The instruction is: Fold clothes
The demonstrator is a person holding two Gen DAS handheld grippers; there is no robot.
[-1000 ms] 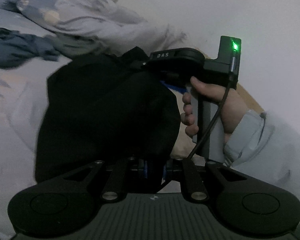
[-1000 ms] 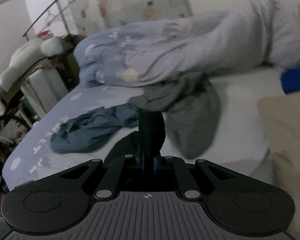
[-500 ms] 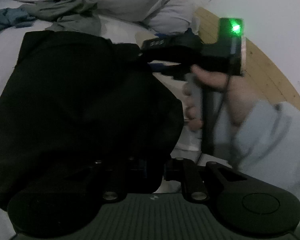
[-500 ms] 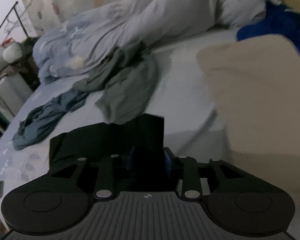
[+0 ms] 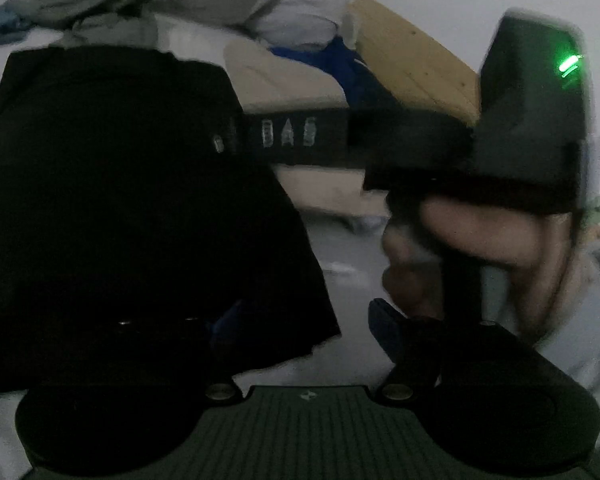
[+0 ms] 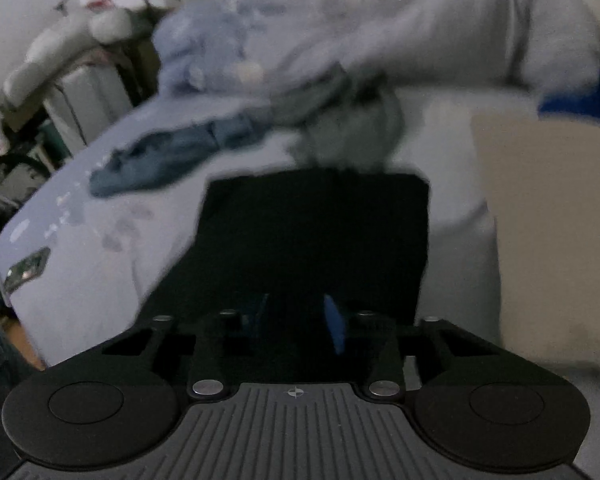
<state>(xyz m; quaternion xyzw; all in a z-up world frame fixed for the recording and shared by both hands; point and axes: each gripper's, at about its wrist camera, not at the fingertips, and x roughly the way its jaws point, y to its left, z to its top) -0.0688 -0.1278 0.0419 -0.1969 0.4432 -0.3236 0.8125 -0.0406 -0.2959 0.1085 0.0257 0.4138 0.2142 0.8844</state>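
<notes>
A black garment (image 5: 132, 208) lies folded flat on the pale bed sheet (image 5: 340, 256); it also shows in the right wrist view (image 6: 316, 240) as a dark rectangle. My left gripper (image 5: 300, 328) is open at the garment's near right corner, its blue pads (image 5: 384, 324) spread apart. My right gripper (image 6: 296, 316) is open over the garment's near edge, with the blue pads (image 6: 334, 320) apart. The right gripper's body (image 5: 420, 148) and the hand that holds it cross the left wrist view.
A grey garment (image 6: 348, 128) and a blue one (image 6: 168, 156) lie crumpled beyond the black one. A beige folded item (image 6: 548, 220) and a blue cloth (image 5: 340, 64) are to the right. A bunched duvet (image 6: 340, 32) lies at the back, and a wooden bed edge (image 5: 416, 64) at right.
Both grippers lowered the black garment onto the sheet and opened, letting go of it. It now lies flat instead of hanging from the jaws.
</notes>
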